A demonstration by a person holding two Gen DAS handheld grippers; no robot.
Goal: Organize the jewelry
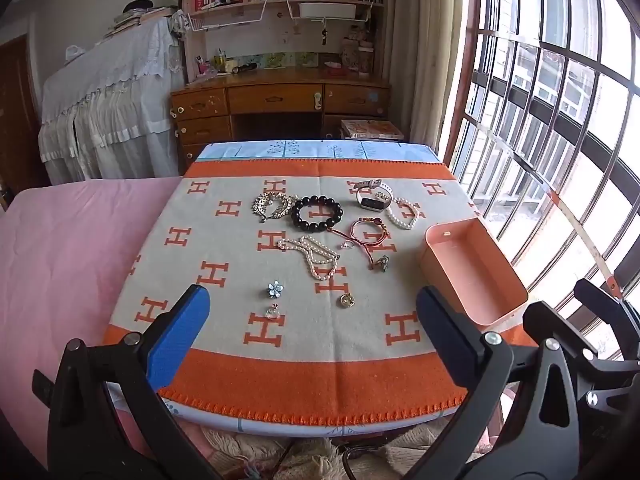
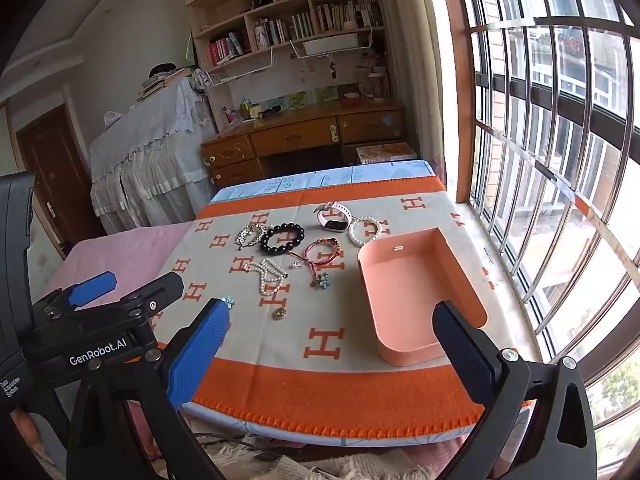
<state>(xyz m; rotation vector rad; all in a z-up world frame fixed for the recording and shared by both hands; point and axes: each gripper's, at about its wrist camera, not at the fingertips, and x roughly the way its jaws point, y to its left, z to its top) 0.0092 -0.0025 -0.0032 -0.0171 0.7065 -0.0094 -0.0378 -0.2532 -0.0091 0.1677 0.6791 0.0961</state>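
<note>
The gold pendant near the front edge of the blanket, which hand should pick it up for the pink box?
Probably the left. The left tongs stand open, facing the gold pendant. The right tongs are also open, but sit nearer the pink box, with the pendant off to their left.

Boxes: one, a pink box (image 1: pixel 472 276), open on the blanket (image 1: pixel 224 384).
Bead bracelets: three, a black one (image 1: pixel 317 213), a white pearl one (image 1: pixel 404 213) and a red cord one (image 1: pixel 370 232).
Pearl necklaces: one (image 1: pixel 310 254).
Watches: one (image 1: pixel 372 197).
Brooches: one, silver (image 1: pixel 274 205).
Small charms and rings: five, loose.
Grippers: two, left (image 1: pixel 312 316) and right (image 2: pixel 332 336).
</note>
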